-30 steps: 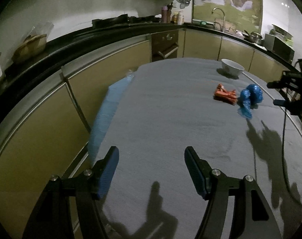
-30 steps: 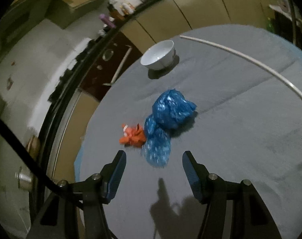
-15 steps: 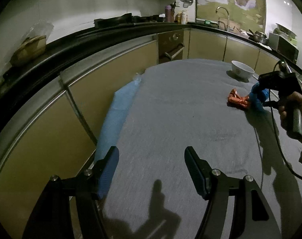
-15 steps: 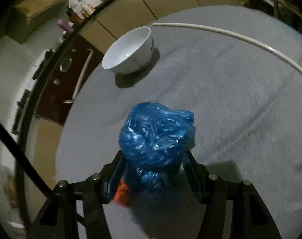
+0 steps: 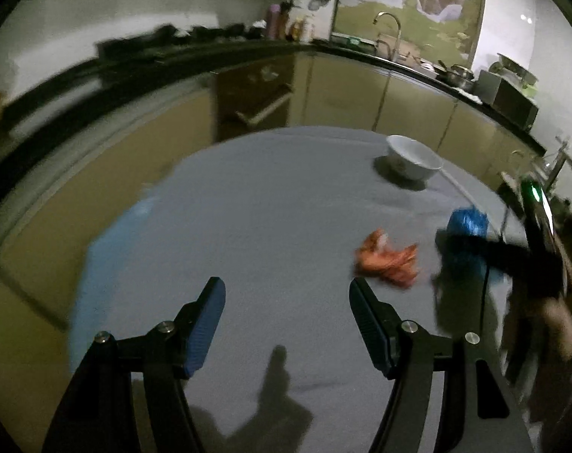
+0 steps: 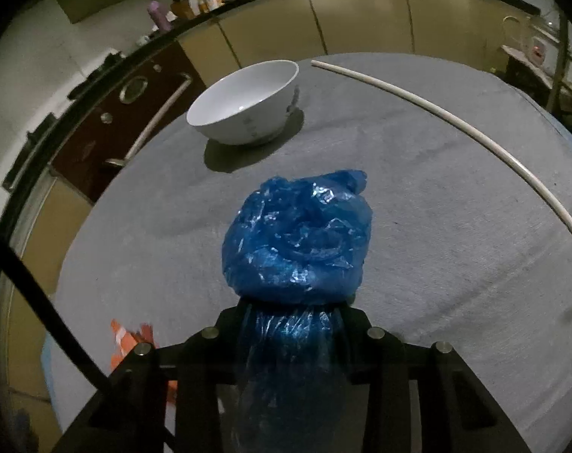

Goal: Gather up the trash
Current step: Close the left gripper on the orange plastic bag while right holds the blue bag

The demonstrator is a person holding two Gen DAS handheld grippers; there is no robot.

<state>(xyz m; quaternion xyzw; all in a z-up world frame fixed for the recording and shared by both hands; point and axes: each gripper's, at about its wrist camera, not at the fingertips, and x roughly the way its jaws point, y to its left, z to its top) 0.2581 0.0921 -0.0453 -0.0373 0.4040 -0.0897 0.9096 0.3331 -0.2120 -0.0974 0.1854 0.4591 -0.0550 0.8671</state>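
A crumpled blue plastic bag [image 6: 297,234] bulges out ahead of my right gripper [image 6: 293,305], whose jaws are closing with the bag's lower part pinched between them. In the left wrist view the same blue bag [image 5: 467,222] shows at the right, with the dark right gripper [image 5: 474,253] and a hand behind it, all blurred. An orange wrapper [image 5: 386,260] lies on the grey table [image 5: 267,207], just ahead and right of my left gripper [image 5: 286,298], which is open and holds nothing. The orange wrapper [image 6: 129,343] also peeks out left of the right gripper.
A white bowl [image 6: 244,102] stands at the table's far side, beyond the bag. A thin white rod [image 6: 437,113] curves along the right part of the table. Kitchen cabinets and a counter ring the table. A black cable [image 6: 40,302] hangs at the left.
My right gripper has come down over the blue bag and its jaws have closed in on it. The left gripper has swung across toward the orange wrapper, still open.
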